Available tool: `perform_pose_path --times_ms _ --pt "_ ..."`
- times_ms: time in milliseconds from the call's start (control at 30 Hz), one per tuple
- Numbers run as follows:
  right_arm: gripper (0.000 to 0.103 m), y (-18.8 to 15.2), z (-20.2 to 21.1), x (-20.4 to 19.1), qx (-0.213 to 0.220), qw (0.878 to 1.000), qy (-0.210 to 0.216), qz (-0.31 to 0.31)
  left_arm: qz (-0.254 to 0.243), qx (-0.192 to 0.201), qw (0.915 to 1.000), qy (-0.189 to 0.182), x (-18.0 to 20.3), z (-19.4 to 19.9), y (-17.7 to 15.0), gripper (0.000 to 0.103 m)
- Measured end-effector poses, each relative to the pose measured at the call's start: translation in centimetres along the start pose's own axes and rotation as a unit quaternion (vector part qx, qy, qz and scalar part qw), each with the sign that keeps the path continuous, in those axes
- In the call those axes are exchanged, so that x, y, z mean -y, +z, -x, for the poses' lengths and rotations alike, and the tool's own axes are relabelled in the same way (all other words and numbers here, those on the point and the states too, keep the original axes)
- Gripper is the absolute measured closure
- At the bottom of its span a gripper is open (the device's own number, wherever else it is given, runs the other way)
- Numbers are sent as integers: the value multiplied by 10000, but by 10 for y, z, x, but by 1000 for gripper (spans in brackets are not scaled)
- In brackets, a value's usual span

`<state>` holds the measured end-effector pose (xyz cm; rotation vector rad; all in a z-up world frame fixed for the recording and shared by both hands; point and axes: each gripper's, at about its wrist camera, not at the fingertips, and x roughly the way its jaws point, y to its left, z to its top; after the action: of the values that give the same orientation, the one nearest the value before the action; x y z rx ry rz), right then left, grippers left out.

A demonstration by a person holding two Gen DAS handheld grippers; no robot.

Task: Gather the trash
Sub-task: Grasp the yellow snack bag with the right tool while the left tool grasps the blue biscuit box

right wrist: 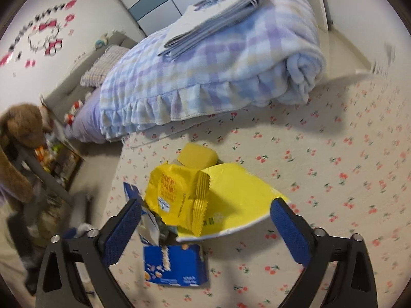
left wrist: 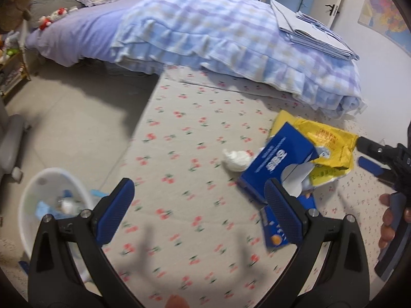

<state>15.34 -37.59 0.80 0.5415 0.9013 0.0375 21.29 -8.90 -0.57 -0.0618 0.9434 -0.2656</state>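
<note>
A heap of trash lies on the cherry-print mat: a yellow wrapper [left wrist: 326, 146] [right wrist: 195, 197], a blue box [left wrist: 277, 164], a flat blue carton [right wrist: 177, 264] [left wrist: 274, 231], and a crumpled white tissue [left wrist: 236, 159]. My left gripper [left wrist: 197, 210] is open and empty above the mat, left of the heap. My right gripper [right wrist: 205, 231] is open, its fingers straddling the yellow wrapper without closing on it; it also shows at the right edge of the left wrist view [left wrist: 370, 154]. A white bin [left wrist: 51, 200] holding some trash stands at the lower left.
A bed with a checked blue blanket [left wrist: 218, 41] [right wrist: 218, 71] and folded sheets [left wrist: 310, 30] lies behind the mat. A grey chair base [left wrist: 10, 143] and a shelf with toys [left wrist: 10, 69] stand at the left on the tiled floor.
</note>
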Motion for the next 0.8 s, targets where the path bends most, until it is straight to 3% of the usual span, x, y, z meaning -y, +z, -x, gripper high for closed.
perform_pose_path --times_ms 300,367,567,800 --pt "59 3 -16 -5 -79 9993 366 42 -215 -141 9985 -490 27 -32 6 2" --pt "85 4 -15 -8 -131 9990 411 137 -314 -144 9976 -608 32 -36 6 3" --pt "87 7 16 -5 148 9984 479 261 -587 -254 9937 -920 47 -48 5 10" --pt "87 5 69 18 496 9975 407 283 -364 -472 9918 -1128 53 -63 1 29"
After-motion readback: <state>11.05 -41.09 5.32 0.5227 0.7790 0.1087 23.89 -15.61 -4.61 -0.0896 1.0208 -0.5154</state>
